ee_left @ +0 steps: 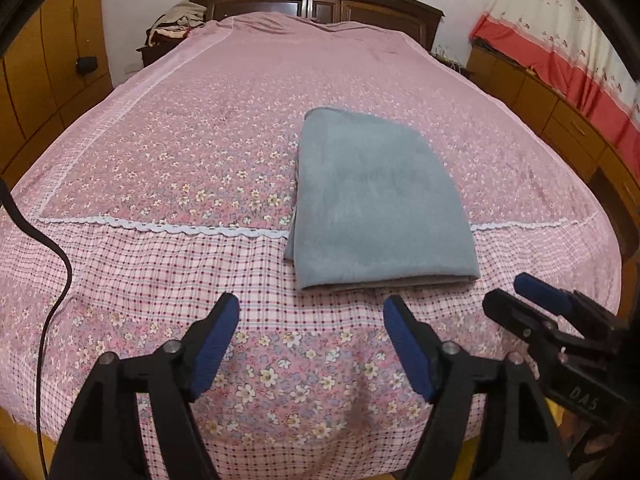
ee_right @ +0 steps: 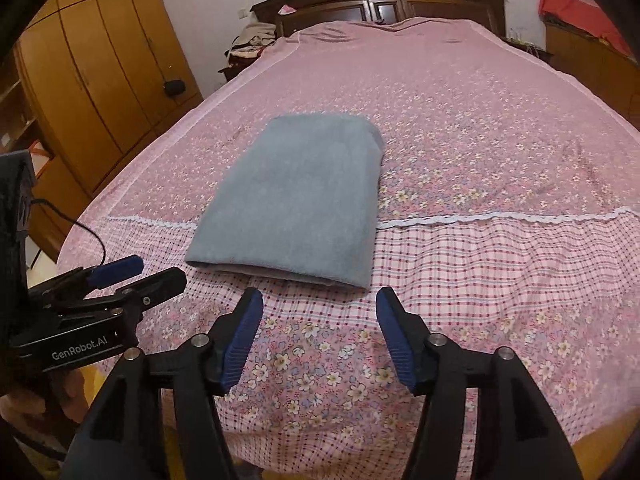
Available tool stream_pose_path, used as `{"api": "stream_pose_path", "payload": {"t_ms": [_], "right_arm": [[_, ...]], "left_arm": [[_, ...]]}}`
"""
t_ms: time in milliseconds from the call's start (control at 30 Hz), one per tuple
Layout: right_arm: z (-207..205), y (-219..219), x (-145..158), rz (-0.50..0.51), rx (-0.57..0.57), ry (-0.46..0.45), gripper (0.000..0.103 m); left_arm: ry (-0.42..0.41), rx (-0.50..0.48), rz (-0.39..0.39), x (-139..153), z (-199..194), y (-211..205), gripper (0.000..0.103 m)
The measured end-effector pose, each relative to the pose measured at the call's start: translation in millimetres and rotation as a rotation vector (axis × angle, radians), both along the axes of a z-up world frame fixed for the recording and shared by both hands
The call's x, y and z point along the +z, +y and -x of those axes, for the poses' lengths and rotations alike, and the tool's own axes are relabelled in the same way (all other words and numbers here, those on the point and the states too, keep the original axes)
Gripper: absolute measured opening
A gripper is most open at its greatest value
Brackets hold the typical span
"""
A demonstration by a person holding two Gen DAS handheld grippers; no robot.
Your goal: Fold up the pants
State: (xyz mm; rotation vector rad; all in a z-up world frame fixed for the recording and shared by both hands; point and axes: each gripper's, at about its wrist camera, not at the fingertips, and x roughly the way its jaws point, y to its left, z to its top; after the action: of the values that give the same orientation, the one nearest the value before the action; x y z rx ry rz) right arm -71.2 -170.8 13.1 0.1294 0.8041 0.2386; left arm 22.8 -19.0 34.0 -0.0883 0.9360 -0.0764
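We see the pink floral bed (ee_left: 180,140) filling the view, the folded grey pants (ee_left: 380,200) lying flat at its foot, toward one o'clock. Left gripper (ee_left: 312,320) and right gripper (ee_right: 319,312) both gape wide, empty, just short of the pants.

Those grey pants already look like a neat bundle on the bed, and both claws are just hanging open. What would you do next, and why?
Probably just draw both back. The grey pants lie as a compact folded rectangle on the bedspread, edges roughly aligned, and the left gripper and right gripper are open, short of its near fold, holding nothing. Another fold seems unnecessary.
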Motion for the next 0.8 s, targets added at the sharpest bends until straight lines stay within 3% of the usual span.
{"api": "stream_pose_path", "payload": {"t_ms": [100, 467, 800], "right_arm": [[3, -6, 3, 0.007, -0.027, -0.011, 0.078], [3, -15, -11, 0.004, -0.071, 0.040, 0.078], [-8, -12, -19, -0.012, -0.074, 0.067, 0.078]], "left_arm": [[0.000, 0.001, 0.017, 0, -2, -4, 0.081], [0.025, 0.006, -0.032, -17, -19, -24, 0.081], [0.040, 0.004, -0.029, -25, -29, -31, 0.081]]}}
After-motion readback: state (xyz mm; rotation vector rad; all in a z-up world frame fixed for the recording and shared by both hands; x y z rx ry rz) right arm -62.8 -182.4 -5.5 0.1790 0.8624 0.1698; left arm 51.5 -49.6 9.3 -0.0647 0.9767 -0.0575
